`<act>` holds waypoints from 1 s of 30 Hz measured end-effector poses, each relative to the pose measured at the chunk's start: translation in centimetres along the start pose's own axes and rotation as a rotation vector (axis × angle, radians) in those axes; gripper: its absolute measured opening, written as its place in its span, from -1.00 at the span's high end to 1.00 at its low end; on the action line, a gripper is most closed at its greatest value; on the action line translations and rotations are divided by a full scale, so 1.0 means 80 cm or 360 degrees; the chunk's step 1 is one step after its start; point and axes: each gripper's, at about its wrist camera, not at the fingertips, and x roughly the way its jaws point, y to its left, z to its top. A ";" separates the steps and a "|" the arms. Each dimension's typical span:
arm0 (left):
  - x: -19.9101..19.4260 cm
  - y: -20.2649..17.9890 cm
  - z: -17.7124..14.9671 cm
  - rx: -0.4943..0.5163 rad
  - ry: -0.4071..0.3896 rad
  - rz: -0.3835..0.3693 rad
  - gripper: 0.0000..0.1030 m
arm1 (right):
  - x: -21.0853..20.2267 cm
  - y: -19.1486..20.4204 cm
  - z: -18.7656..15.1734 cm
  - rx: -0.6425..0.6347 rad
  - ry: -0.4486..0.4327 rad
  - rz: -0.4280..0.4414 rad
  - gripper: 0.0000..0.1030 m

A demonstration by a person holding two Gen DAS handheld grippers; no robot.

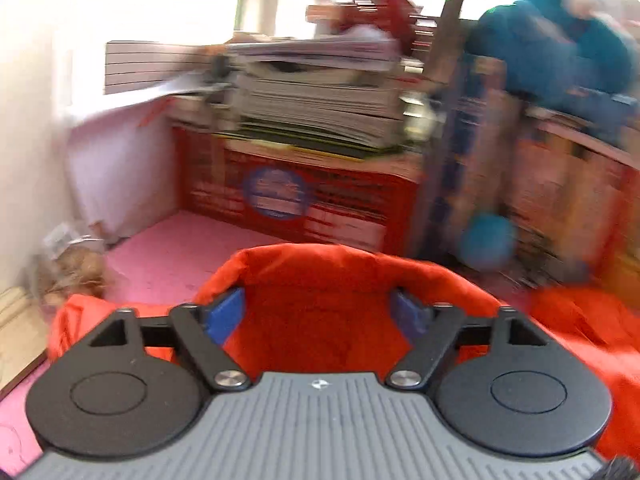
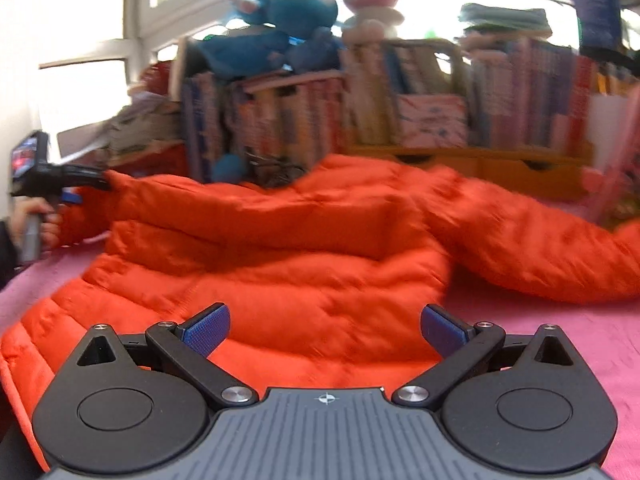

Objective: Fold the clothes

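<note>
I'm working over a pink cover (image 2: 560,332) with crowded bookshelves (image 2: 460,108) along the far side and plush toys (image 2: 280,20) on top of them; both views are smeared by motion. The orange puffer jacket (image 2: 280,264) lies spread on the pink cover, its body toward me and one sleeve (image 2: 540,248) stretched out flat to the right. On the far left, my left gripper (image 2: 86,178), held in a hand (image 2: 36,220), meets the end of the other sleeve, which looks raised off the cover. From its own camera, orange fabric sits between that gripper's blue pads (image 1: 224,312), which stand fairly wide apart, so I cannot tell whether they truly pinch the cloth or only cradle it. My right gripper (image 2: 324,330) hovers over the near hem, spread wide and holding nothing. I judge the fold far from finished: the body is still one open layer and the right sleeve is unfolded, while the left sleeve seems to be mid-handling. For room, there is bare pink on the near right, but the shelves crowd the far edge and a red crate (image 1: 304,196) stands close behind the left sleeve.
</note>
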 end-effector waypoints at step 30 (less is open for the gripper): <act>-0.100 -0.074 -0.113 0.0558 0.0489 -0.0981 -0.22 | -0.029 -0.011 0.010 0.0282 0.0309 0.0190 0.56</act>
